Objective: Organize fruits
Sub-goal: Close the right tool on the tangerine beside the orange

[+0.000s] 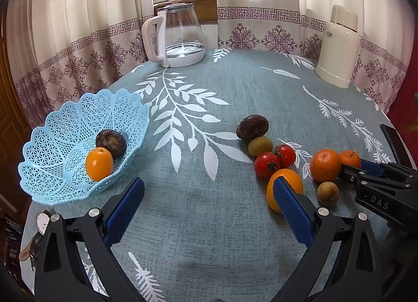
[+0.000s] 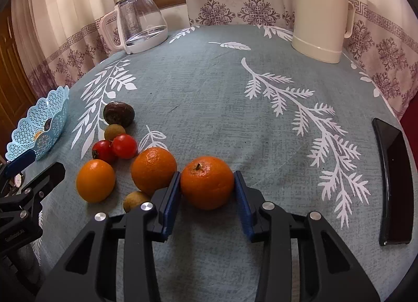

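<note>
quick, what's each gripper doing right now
Left gripper: open, holding nothing, above the tablecloth.
Right gripper: its pads sit against both sides of a tangerine resting on the table; a firm grip cannot be told.

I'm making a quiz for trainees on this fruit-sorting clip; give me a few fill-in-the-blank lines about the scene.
1. The right gripper has a pad on each side of a ____.
2. The blue basket holds ____ fruits.
3. The left gripper is ____, holding nothing.
4. The glass kettle has a ____ handle.

Missing words: tangerine; two; open; white
</note>
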The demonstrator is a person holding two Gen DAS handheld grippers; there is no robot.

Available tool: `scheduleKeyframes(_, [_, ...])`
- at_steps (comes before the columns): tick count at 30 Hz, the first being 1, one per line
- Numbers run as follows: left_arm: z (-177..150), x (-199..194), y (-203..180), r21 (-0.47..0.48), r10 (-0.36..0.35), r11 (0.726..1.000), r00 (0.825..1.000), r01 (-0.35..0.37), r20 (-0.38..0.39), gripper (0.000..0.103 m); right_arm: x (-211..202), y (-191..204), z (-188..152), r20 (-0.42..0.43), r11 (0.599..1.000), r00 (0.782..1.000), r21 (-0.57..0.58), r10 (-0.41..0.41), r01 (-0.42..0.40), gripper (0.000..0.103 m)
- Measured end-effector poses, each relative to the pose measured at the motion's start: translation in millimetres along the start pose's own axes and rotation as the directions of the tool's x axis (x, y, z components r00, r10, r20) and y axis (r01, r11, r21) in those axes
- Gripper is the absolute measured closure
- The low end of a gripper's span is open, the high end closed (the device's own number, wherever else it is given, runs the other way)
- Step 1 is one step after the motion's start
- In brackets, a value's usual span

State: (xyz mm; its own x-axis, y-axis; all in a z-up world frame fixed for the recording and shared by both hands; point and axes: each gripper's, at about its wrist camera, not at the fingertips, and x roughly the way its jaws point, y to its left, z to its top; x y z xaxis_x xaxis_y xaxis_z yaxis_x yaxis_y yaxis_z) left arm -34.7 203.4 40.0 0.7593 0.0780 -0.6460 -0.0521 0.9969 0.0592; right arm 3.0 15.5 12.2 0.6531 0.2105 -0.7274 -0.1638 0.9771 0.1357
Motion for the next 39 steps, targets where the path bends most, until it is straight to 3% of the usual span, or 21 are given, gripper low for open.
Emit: scheduleKeyframes(39, [-1,8,-23,0.043,-0.038,0.998,0.999,0.038,-0.01,0.003,-6,-10,-2,0.034,0.998,0.999,0.051,-0.028,0.026,0.063])
